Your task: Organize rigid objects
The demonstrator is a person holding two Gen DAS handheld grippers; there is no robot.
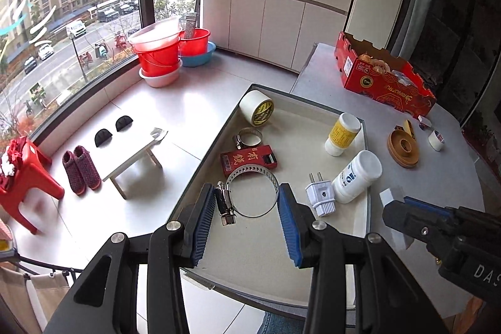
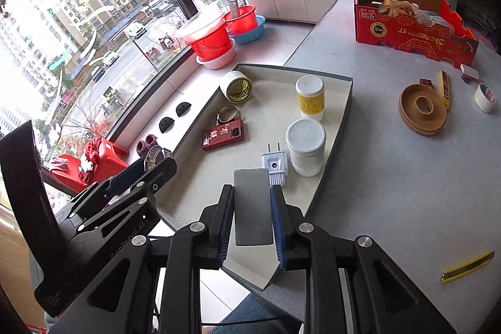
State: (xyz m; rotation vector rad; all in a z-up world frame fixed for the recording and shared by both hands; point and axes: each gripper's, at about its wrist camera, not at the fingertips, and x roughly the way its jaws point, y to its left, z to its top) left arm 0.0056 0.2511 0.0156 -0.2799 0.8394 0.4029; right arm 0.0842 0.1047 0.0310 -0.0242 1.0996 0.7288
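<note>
My left gripper (image 1: pixel 246 188) is shut on a large metal hose clamp (image 1: pixel 225 205), which hangs over the near part of the grey-rimmed tray (image 1: pixel 350 235). In the right wrist view that clamp (image 2: pixel 153 154) shows in the left gripper (image 2: pixel 155 160) at the tray's left edge. My right gripper (image 2: pixel 252 188) is shut on a flat grey plate (image 2: pixel 252 208), held over the tray's near end (image 2: pixel 250 277). In the tray lie a tape roll (image 1: pixel 256 108), a small hose clamp (image 1: pixel 249 137), a red box (image 1: pixel 249 160), a yellow-labelled bottle (image 1: pixel 343 133), a white bottle (image 1: pixel 357 176) and a white plug (image 1: pixel 322 194).
A red cardboard box (image 2: pixel 413 27) stands at the back of the grey table. A brown tape ring (image 2: pixel 422 108), a small white tape roll (image 2: pixel 484 97) and a yellow-black strip (image 2: pixel 466 266) lie to the right of the tray. Floor, stool and red buckets (image 1: pixel 159 52) are to the left.
</note>
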